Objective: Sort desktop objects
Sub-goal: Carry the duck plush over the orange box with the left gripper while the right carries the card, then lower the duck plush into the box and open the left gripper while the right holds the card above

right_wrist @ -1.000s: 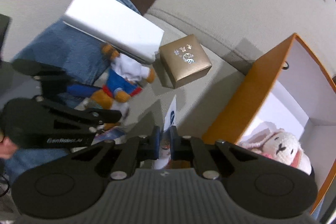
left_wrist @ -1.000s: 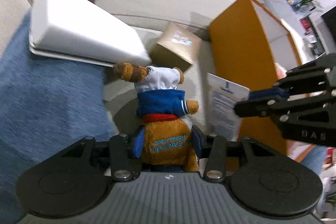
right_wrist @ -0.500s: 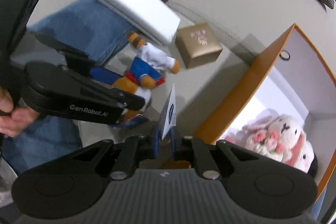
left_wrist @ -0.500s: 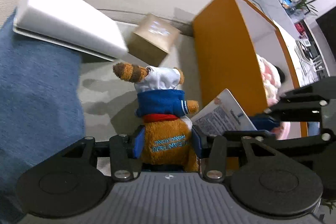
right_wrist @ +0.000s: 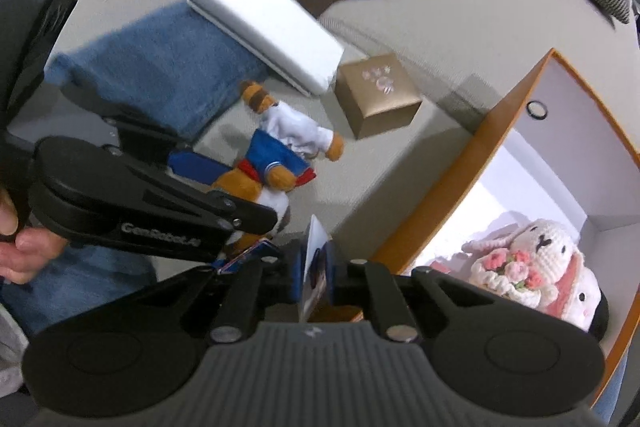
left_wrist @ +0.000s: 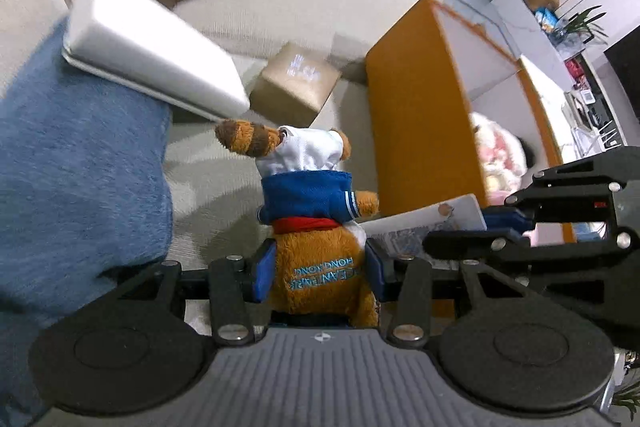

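Both loads are now coming over toward the orange box (right_wrist: 472,163), and its opening is showing more than a second ago. Your left hand-held gripper (left_wrist: 318,269) is clenching the plush bear (left_wrist: 316,227) by its lower body, lifted off the sofa cushion (left_wrist: 216,195), while your right hand-held gripper (right_wrist: 314,277) is pinching the thin card (right_wrist: 316,267) edge-on, jaws nearly together. The box is already holding a white bunny plush (right_wrist: 536,267), so I'd judge you're about to drop both in; the gold box (right_wrist: 378,95) and white case (right_wrist: 268,23) are waiting on the sofa.
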Demonstrator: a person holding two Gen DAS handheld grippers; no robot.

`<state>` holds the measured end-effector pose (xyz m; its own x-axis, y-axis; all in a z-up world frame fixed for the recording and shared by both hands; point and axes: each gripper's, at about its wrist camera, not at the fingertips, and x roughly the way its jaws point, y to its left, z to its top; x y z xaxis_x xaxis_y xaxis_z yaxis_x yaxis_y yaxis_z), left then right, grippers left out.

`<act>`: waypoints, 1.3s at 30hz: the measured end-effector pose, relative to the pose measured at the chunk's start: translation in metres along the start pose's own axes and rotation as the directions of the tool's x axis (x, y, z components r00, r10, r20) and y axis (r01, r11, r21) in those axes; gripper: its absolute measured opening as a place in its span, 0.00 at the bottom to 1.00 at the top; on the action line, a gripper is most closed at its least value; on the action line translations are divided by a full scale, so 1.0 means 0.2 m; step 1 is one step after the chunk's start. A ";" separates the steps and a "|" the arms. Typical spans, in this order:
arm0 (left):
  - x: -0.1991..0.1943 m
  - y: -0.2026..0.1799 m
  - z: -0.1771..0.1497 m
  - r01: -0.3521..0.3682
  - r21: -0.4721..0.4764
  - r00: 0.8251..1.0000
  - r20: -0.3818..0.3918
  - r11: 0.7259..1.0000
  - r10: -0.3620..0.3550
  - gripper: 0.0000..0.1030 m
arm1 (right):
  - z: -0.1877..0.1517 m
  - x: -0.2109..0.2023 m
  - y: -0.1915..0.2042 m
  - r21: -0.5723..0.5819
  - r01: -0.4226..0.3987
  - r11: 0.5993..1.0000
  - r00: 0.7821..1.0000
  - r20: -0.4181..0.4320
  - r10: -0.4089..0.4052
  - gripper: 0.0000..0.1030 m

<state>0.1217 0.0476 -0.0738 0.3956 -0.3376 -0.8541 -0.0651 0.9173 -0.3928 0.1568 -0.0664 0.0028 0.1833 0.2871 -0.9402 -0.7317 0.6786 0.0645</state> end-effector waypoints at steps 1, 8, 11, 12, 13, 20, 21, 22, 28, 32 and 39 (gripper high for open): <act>-0.04 -0.01 0.00 0.003 0.008 1.000 0.018 1.000 -0.003 0.51 | -0.01 -0.04 -0.01 0.013 -0.010 1.000 1.000 0.023 0.009 0.11; -0.37 -0.23 0.02 0.051 0.093 0.988 0.138 0.994 -0.063 0.51 | -0.12 -0.44 -0.10 0.110 -0.067 0.992 0.976 0.214 0.042 0.11; -0.43 -0.36 0.06 0.087 0.147 0.982 0.153 0.985 -0.110 0.51 | -0.21 -0.61 -0.16 0.149 -0.054 0.987 0.959 0.283 0.010 0.11; -0.45 -0.41 0.08 0.098 0.167 0.980 0.157 0.981 -0.124 0.51 | -0.24 -0.66 -0.18 0.164 -0.045 0.985 0.954 0.300 -0.006 0.11; -0.43 -0.48 0.11 0.109 0.180 0.978 0.157 0.978 -0.137 0.51 | -0.27 -0.71 -0.20 0.176 -0.035 0.984 0.949 0.313 -0.022 0.11; -0.16 -0.81 0.29 0.133 0.262 0.983 0.090 0.956 -0.161 0.51 | -0.50 -0.87 -0.41 0.290 0.094 0.952 0.933 0.309 -0.186 0.11; -0.09 -0.84 0.32 0.114 0.276 0.988 0.067 0.954 -0.137 0.51 | -0.53 -0.86 -0.45 0.306 0.109 0.946 0.933 0.295 -0.204 0.11; -0.03 -0.86 0.34 0.094 0.286 0.993 0.046 0.954 -0.111 0.51 | -0.55 -0.84 -0.48 0.320 0.116 0.940 0.935 0.285 -0.212 0.11; 0.30 -0.94 0.39 -0.080 0.355 0.993 -0.056 0.932 0.107 0.51 | -0.65 -0.70 -0.65 0.364 0.103 0.926 0.954 0.226 -0.195 0.11; 0.46 -0.97 0.41 -0.169 0.389 0.969 -0.102 0.906 0.224 0.51 | -0.66 -0.59 -0.72 0.349 0.081 0.934 0.969 0.191 -0.155 0.11; 0.58 -0.98 0.41 -0.228 0.412 0.934 -0.163 0.882 0.318 0.56 | -0.69 -0.48 -0.76 0.319 0.062 0.946 0.985 0.134 -0.110 0.11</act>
<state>0.2564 -0.1542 -0.0683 0.1992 -0.0584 -0.9782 0.2300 0.9731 -0.0113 0.1596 -0.2892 0.0368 0.3490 0.2990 -0.8881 -0.4708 0.8754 0.1097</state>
